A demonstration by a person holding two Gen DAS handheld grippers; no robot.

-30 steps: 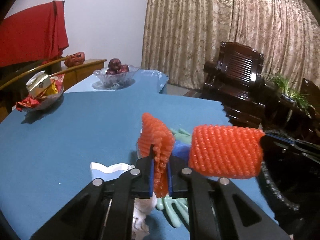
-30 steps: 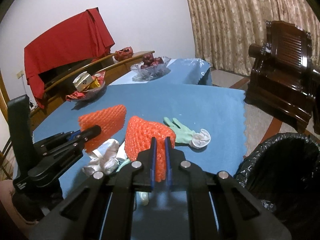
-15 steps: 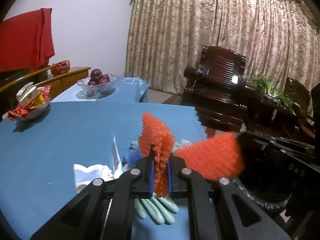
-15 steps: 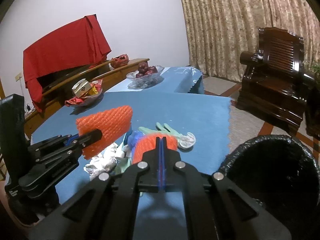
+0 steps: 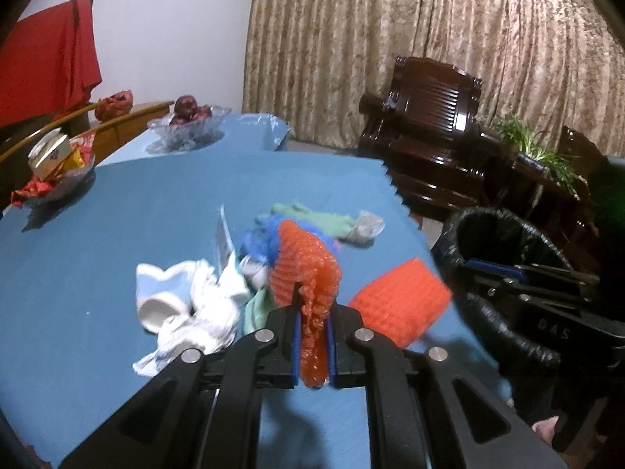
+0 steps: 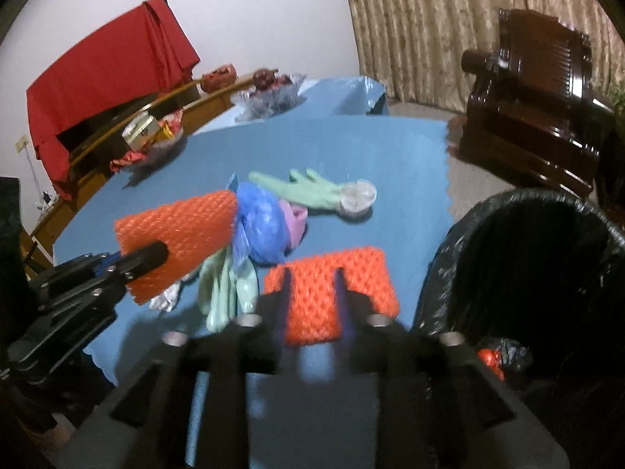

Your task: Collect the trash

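My left gripper (image 5: 312, 301) is shut on a crumpled orange foam net (image 5: 308, 273), held over the trash pile on the blue table (image 5: 117, 215); the right wrist view shows this left gripper (image 6: 156, 252) and its net (image 6: 179, 230) too. My right gripper (image 6: 312, 285) is beside the black-bagged bin (image 6: 547, 199) and its jaws are opening. A second orange net (image 6: 332, 297) sits blurred and loose between them at the table's edge. In the left wrist view that net (image 5: 398, 305) hangs just off the right gripper (image 5: 472, 265).
Green gloves (image 6: 308, 191), a blue plastic bag (image 6: 261, 226), a clear cup (image 6: 357, 195) and white tissue (image 5: 187, 305) lie mid-table. Bowls of fruit (image 5: 187, 125) and snacks (image 5: 54, 172) stand at the far side. A dark wooden chair (image 5: 425, 125) stands behind the bin (image 5: 504, 219).
The right gripper's jaws, shut on the second orange net before, have parted and the net has slipped loose. Both grippers have shifted toward the bin and sunk a little.
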